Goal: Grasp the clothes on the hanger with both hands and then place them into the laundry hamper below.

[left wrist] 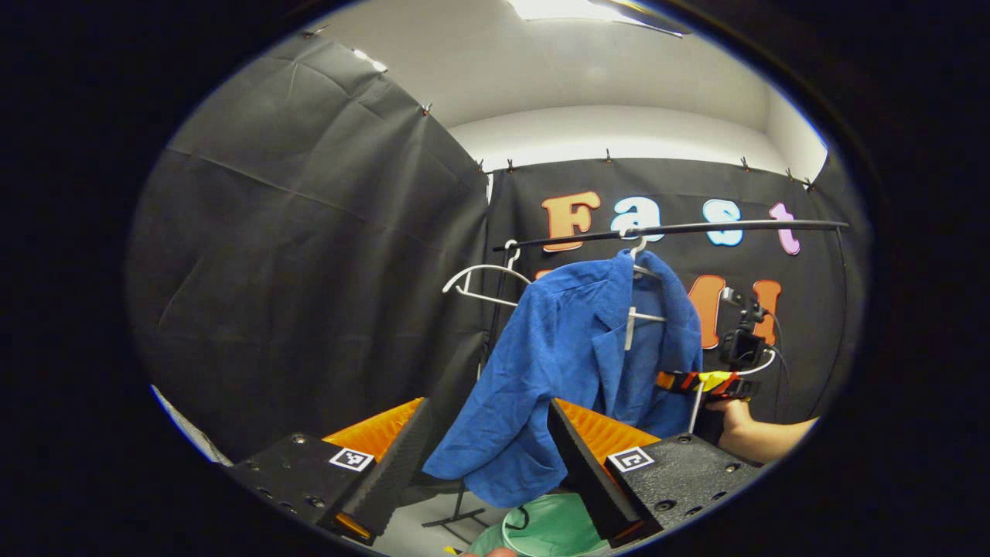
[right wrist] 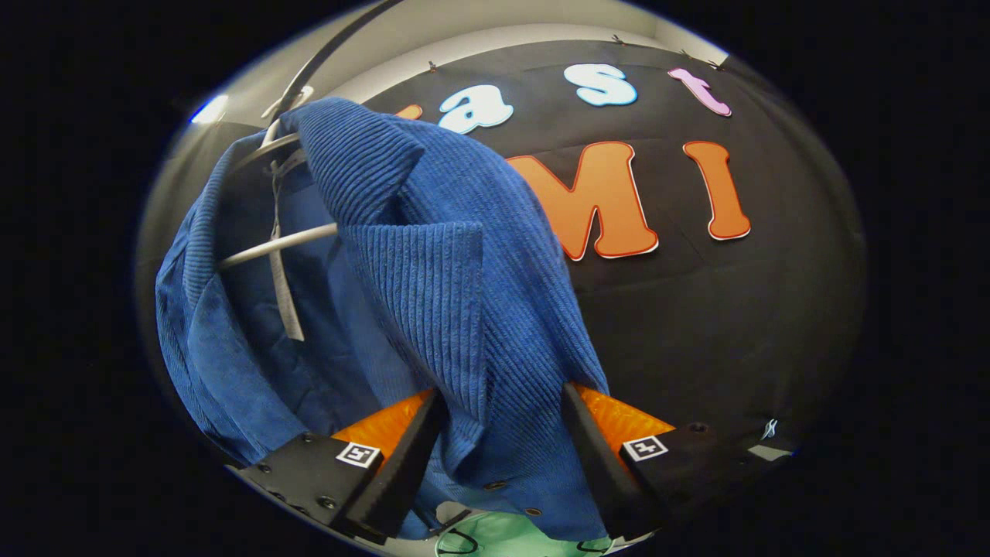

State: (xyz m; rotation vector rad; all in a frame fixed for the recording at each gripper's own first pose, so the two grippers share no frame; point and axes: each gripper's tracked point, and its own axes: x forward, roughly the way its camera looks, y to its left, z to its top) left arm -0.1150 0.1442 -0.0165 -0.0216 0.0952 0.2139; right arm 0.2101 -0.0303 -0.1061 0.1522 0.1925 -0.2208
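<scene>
The blue corduroy jacket (left wrist: 572, 363) hangs on a white plastic hanger (left wrist: 646, 313) from the black rail (left wrist: 696, 227), with the mint-green laundry hamper (left wrist: 549, 530) right below it. Left claw (left wrist: 483, 456) is spread open, the jacket's lower hem showing between its fingers but farther off, I think. Right claw (right wrist: 503, 456) is open too, straddling the front panel (touching or not, I can't tell). Risk as I see it: pulling unevenly could snag the collar on the hanger, or drag the hanger off the rail with it.
</scene>
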